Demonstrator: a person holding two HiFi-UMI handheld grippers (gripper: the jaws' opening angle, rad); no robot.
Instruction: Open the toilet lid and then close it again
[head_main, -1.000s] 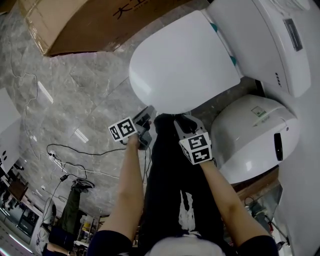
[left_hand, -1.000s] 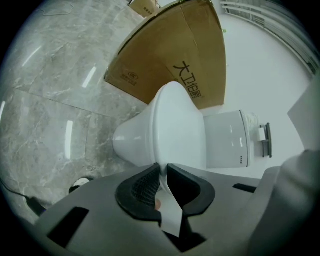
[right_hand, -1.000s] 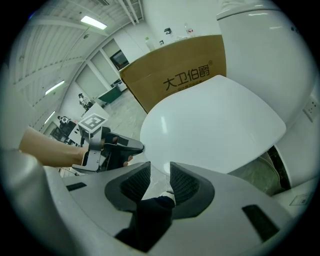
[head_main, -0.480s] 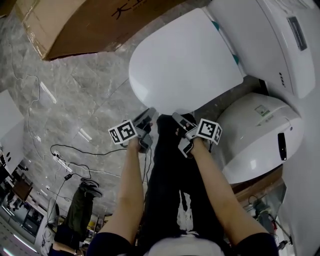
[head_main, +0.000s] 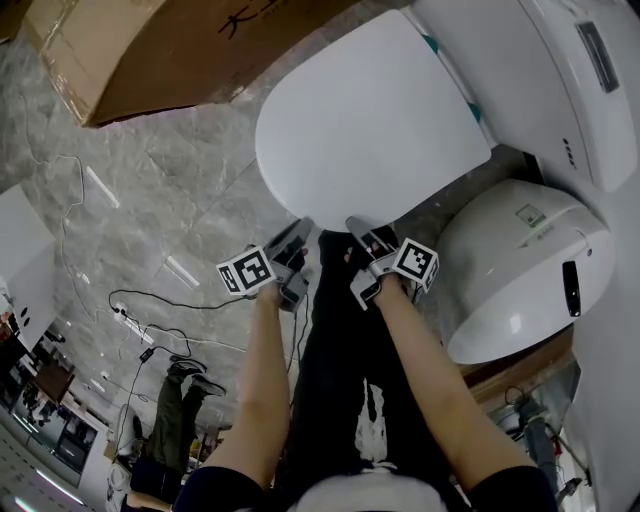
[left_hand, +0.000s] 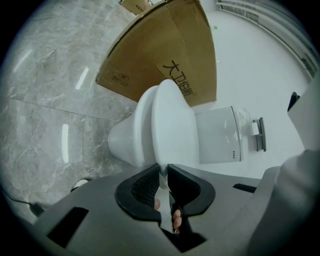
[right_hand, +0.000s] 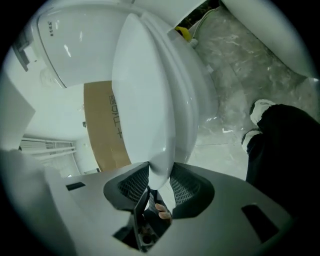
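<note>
**A workroom or test space for bathroom fixtures, not a lived-in bathroom**

At the upper right of the head view, a white toilet (head_main: 545, 75) with a smooth toilet lid (head_main: 370, 120) stands on a grey, marble-patterned tile floor (head_main: 150, 170). Just beside it, at the right edge, sits a second white rounded fixture (head_main: 510, 270). A large brown cardboard box (head_main: 170, 50) with printed characters fills the upper left. Black cables (head_main: 150, 300) and a power strip (head_main: 125, 322) trail loose over the tiles at the left. The lower left corner holds cluttered furniture, too small to make out. In the left gripper view, a plain white wall (left_hand: 250, 55) rises behind the toilet.
</note>
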